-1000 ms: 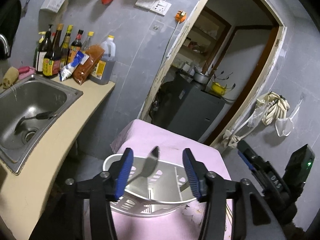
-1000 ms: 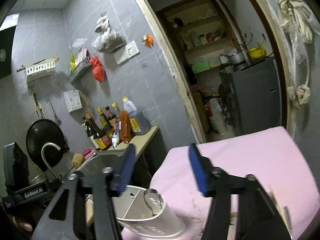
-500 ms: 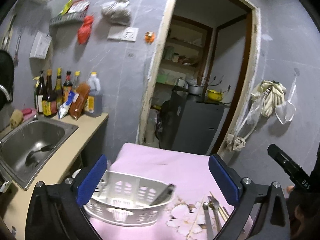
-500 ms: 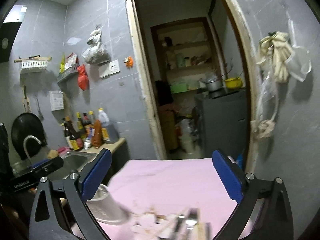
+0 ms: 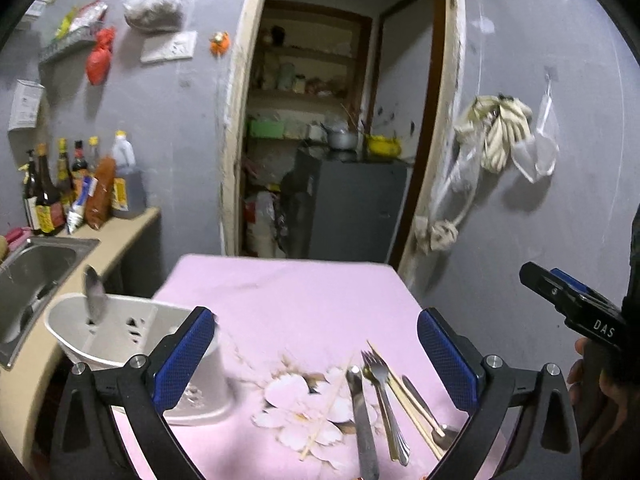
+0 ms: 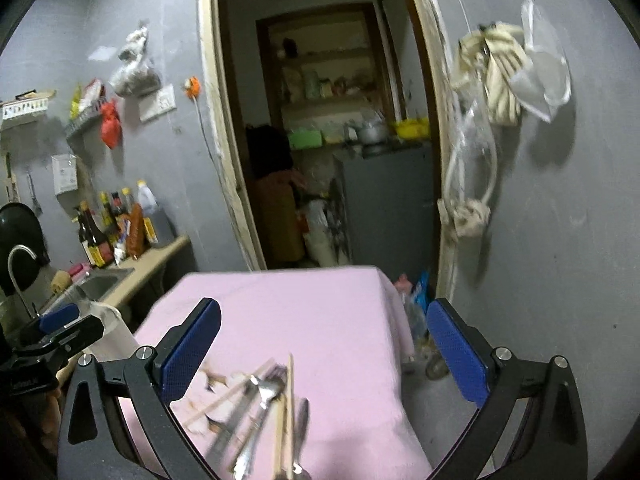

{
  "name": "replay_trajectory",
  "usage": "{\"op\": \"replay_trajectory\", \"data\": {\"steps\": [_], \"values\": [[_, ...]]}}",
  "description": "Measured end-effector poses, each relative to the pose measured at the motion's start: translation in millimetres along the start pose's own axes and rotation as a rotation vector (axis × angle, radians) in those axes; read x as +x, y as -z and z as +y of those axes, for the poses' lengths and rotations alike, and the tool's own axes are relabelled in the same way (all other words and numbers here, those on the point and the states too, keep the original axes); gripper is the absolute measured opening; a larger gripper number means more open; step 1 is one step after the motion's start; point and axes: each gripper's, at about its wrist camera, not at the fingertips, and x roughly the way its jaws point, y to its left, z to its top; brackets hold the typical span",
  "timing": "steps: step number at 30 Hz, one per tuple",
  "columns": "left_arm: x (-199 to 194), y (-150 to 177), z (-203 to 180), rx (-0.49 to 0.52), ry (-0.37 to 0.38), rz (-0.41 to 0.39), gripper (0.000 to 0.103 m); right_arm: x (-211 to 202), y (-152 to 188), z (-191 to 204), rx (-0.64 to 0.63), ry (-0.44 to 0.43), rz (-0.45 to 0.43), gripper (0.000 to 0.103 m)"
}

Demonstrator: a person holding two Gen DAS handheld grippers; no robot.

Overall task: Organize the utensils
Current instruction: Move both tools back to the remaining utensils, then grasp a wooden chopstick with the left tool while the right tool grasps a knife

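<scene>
Left wrist view: left claw (image 5: 316, 356), jaws spread wide, blue pads (image 5: 182, 356) apart with nothing between them, poised over the tabletop (image 5: 288, 292), which is covered in a pink cloth with a flower print; white utensil holder (image 5: 120, 328), slotted, standing at the tabletop's left edge just beside the left pad; one spoon (image 5: 93, 292) upright in the holder, bowl uppermost; loose utensils lying flat on the cloth toward the right pad, handles toward the camera: knife (image 5: 362, 412), fork (image 5: 382, 392), a second spoon (image 5: 424, 408) and pale chopsticks (image 5: 404, 396) close together, one single chopstick (image 5: 326, 408) lying apart to their left across the flower print; steel sink (image 5: 36, 272) set in a beige counter at left, sauce bottles (image 5: 76, 188) in a row at its far end against the grey wall; open doorway (image 5: 336, 120) beyond the tabletop, shelves and a grey cabinet within; right claw's black body partly visible at the right edge, a hand (image 5: 600, 400) on it.

Right wrist view: right claw (image 6: 324, 352), jaws likewise spread wide, nothing between the pads, above the same pink tabletop; the loose utensils (image 6: 264, 408) blurred, low in frame, nearer the left pad; the left claw's black and blue tip (image 6: 60, 328) at the left edge, the white holder partly hidden behind it.
</scene>
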Motion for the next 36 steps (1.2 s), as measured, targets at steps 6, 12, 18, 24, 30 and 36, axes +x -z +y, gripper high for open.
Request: {"op": "replay_trajectory", "data": {"steps": [6, 12, 18, 24, 30, 36], "values": [[35, 23, -9, 0.034, 0.004, 0.085, 0.102, 29, 38, -18, 0.029, -0.004, 0.112, 0.101], [71, 45, -7, 0.048, 0.012, 0.192, 0.102, 58, 72, -24, 0.044, -0.026, 0.215, 0.091], [108, 59, -8, 0.051, 0.027, 0.297, 0.083, 93, 95, -17, 0.014, -0.038, 0.332, 0.068], [142, 70, -11, 0.076, 0.039, 0.396, 0.063, 119, 106, -2, -0.032, -0.056, 0.413, 0.056], [161, 77, -12, 0.1, 0.035, 0.464, 0.053, 129, 112, 12, -0.086, -0.073, 0.466, 0.056], [161, 80, -18, 0.16, 0.016, 0.455, 0.053, 132, 114, 28, -0.193, -0.051, 0.487, 0.056]]}}
